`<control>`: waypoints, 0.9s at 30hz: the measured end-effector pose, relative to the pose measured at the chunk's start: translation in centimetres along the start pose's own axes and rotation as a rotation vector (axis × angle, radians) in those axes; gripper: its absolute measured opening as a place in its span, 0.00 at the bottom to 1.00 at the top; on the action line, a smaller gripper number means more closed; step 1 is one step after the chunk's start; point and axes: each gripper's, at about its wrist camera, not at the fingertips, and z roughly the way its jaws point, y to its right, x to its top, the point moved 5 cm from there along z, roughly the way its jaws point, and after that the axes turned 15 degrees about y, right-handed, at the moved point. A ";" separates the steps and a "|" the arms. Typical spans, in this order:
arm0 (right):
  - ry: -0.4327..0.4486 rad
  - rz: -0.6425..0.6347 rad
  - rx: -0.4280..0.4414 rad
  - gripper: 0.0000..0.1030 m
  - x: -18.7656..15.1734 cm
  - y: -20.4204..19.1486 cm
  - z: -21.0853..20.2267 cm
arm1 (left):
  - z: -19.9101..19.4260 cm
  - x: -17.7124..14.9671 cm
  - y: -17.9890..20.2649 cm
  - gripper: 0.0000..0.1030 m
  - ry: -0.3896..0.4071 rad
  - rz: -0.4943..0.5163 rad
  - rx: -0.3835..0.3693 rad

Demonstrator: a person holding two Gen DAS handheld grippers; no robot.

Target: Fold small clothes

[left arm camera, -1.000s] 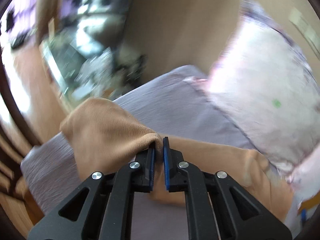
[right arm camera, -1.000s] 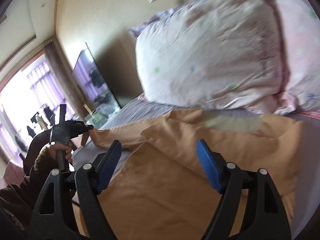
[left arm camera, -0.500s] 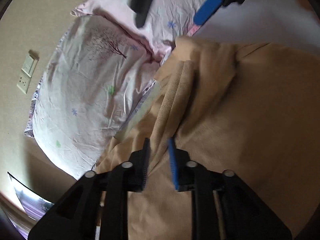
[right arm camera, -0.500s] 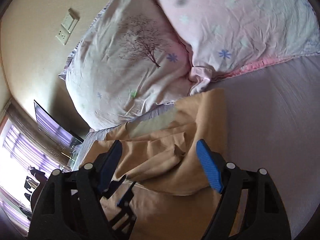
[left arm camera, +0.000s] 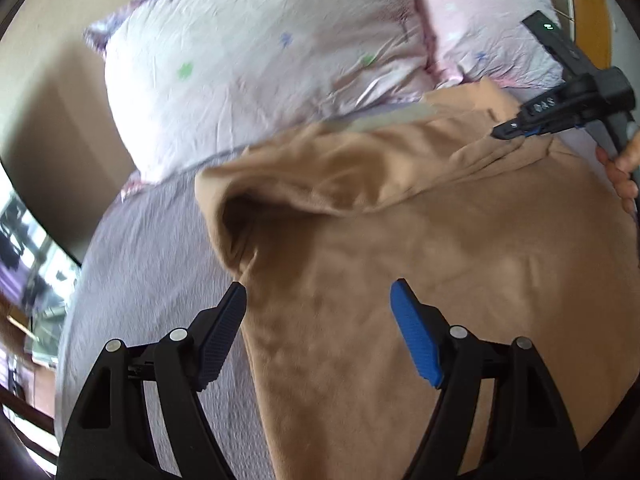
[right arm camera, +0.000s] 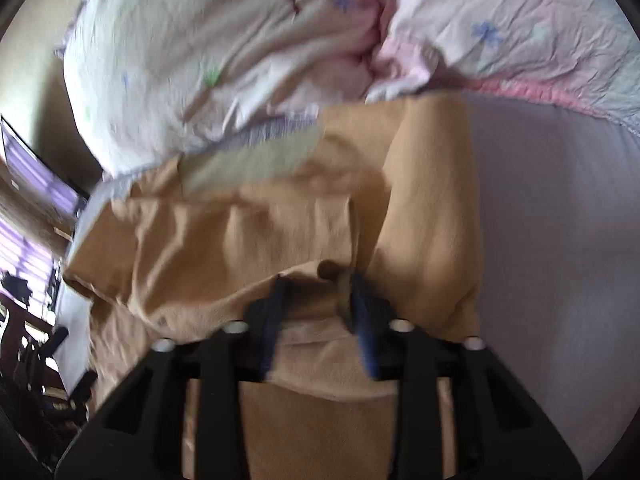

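A tan garment (left arm camera: 420,248) lies spread on the lavender bed sheet (left arm camera: 152,240), with a sleeve folded across its upper part. My left gripper (left arm camera: 318,292) is open and empty, hovering over the garment's left edge. My right gripper (right arm camera: 318,280) is closing on a bunched fold of the tan garment (right arm camera: 248,240); its jaws stand narrow with cloth between them. The right gripper also shows in the left wrist view (left arm camera: 520,126), at the garment's far right edge, with the hand holding it.
Two pink and white floral pillows (left arm camera: 260,52) (right arm camera: 520,20) lie against the wall just beyond the garment. Bare lavender sheet (right arm camera: 560,240) extends to the right. A dark TV screen and window (right arm camera: 32,184) are at the far left.
My left gripper has let go of the sleeve, opened wide and drawn back. My right gripper has dropped onto the garment and narrowed its jaws around a fold.
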 end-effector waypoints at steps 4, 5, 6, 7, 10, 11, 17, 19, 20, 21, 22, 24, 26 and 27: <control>0.152 -0.073 0.043 0.05 1.4 -1.7 -2.8 | 0.8 -0.8 -0.2 0.73 -0.029 -0.013 -0.003; 0.238 -0.090 0.024 0.05 2.6 -1.8 -4.3 | 0.9 -0.8 -0.2 0.73 -0.029 -0.012 -0.002; 0.299 -0.086 0.017 0.05 3.5 -1.6 -5.5 | 0.9 -0.6 -0.2 0.73 -0.027 -0.014 -0.002; 0.367 -0.073 -0.012 0.05 4.6 -1.0 -6.9 | 1.0 -0.5 -0.3 0.73 -0.026 -0.015 -0.003; 0.415 -0.019 -0.183 0.05 5.4 2.6 -8.1 | 0.7 -0.7 -0.3 0.74 -0.024 -0.016 -0.007; 0.362 0.005 -0.226 0.06 4.6 4.2 -7.2 | 0.7 -0.8 -0.2 0.74 -0.026 -0.014 -0.010; 0.299 0.123 -0.218 0.28 2.6 6.8 -6.1 | 1.3 -0.8 0.1 0.74 -0.043 -0.011 -0.017; 0.387 0.106 -0.166 0.39 3.7 5.8 -7.6 | 1.4 -0.8 -0.1 0.76 -0.042 -0.017 -0.014; 0.392 0.086 -0.141 0.41 3.9 5.2 -7.8 | 1.4 -0.8 -0.1 0.77 -0.043 -0.019 -0.012; 0.369 0.062 -0.105 0.42 3.9 4.4 -7.2 | 1.4 -0.8 -0.1 0.77 -0.044 -0.022 -0.010; 0.327 0.048 -0.080 0.44 3.7 3.9 -5.9 | 1.5 -0.9 -0.1 0.77 -0.046 -0.028 -0.010; 0.183 0.048 -0.080 0.51 2.2 3.9 -3.0 | 1.6 -0.9 -0.2 0.77 -0.043 -0.039 -0.008; 0.113 0.009 -0.132 0.52 0.9 4.9 -1.0 | 0.9 -0.9 -0.6 0.77 -0.029 -0.073 -0.021; 0.106 -0.019 -0.131 0.52 0.7 4.8 -0.9 | 0.4 -0.9 -0.8 0.77 -0.023 -0.096 -0.041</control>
